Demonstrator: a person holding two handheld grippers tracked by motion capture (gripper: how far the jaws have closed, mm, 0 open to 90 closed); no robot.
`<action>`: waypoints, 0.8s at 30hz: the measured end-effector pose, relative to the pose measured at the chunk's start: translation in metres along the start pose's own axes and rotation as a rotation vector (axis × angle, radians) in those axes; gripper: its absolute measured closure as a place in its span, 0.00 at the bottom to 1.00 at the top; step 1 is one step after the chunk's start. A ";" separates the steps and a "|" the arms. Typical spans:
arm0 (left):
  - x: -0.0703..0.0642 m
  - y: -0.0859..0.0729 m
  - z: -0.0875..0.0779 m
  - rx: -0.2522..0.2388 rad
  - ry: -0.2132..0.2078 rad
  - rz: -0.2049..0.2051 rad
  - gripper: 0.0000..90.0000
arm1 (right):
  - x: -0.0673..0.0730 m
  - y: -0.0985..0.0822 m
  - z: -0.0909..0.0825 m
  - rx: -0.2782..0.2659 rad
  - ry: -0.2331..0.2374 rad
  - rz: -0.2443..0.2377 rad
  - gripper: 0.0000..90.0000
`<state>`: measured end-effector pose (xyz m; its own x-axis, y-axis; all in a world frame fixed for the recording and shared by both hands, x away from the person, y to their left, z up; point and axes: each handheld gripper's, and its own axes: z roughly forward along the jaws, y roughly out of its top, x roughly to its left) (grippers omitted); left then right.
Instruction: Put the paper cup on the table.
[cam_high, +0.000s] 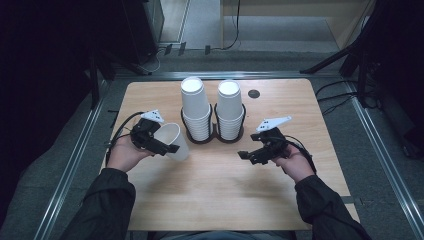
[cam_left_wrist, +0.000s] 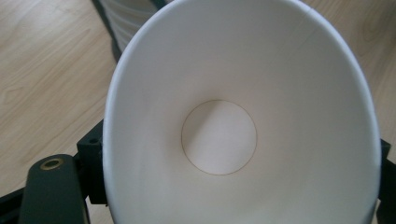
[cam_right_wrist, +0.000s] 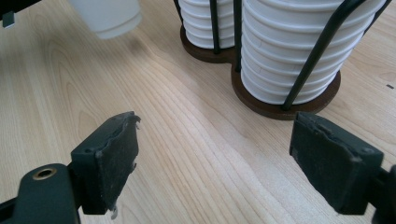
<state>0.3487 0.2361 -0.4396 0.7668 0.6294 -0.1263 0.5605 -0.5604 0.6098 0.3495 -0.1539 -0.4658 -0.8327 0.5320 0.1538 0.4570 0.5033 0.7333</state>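
The person's left hand (cam_high: 124, 152) comes in from the bottom of the high view with the forearm angled toward 1 o'clock. It carries the left tongs (cam_high: 161, 143), which point toward 3 o'clock across the desk (cam_high: 225, 195). The left tongs stand wide and grip a white paper cup (cam_high: 173, 141), one jaw on each side of its wall. The cup lies tilted on its side above the desk, mouth toward the hand and base toward 4 o'clock. In the left gripper view the cup's (cam_left_wrist: 243, 116) inside is bare white, with the round bottom disc at centre; nothing is in it.

The right hand (cam_high: 296, 165) enters from 5 o'clock. The right tongs (cam_high: 243, 155) point toward 9 o'clock, low over the desk. In the right gripper view the right tongs (cam_right_wrist: 215, 158) stand wide open, nothing between the pads, and bare wood shows between them.

A dark two-bay cup rack (cam_high: 215, 137) with wire uprights stands at 12 o'clock of the desk centre. Each bay holds a stack of white cups, base up: the left stack (cam_high: 195, 107) and the right stack (cam_high: 230, 107), just beside each other. The held cup is just beside the left stack, at its 8 o'clock.

No brand, label or writing can be read on the cups, rack or tongs.
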 end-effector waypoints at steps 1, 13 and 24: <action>0.003 0.000 -0.001 0.005 0.011 -0.001 0.18 | 0.000 0.000 0.000 -0.001 0.000 0.000 0.18; 0.032 0.001 -0.014 0.042 0.065 -0.055 0.18 | 0.000 -0.001 0.001 0.009 -0.002 -0.008 0.18; 0.063 0.007 -0.021 0.092 0.118 -0.075 0.18 | 0.002 -0.001 0.001 0.011 0.008 -0.019 0.17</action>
<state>0.3942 0.2828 -0.4262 0.6828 0.7269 -0.0731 0.6451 -0.5530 0.5273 0.3478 -0.1527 -0.4670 -0.8436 0.5169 0.1455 0.4447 0.5205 0.7289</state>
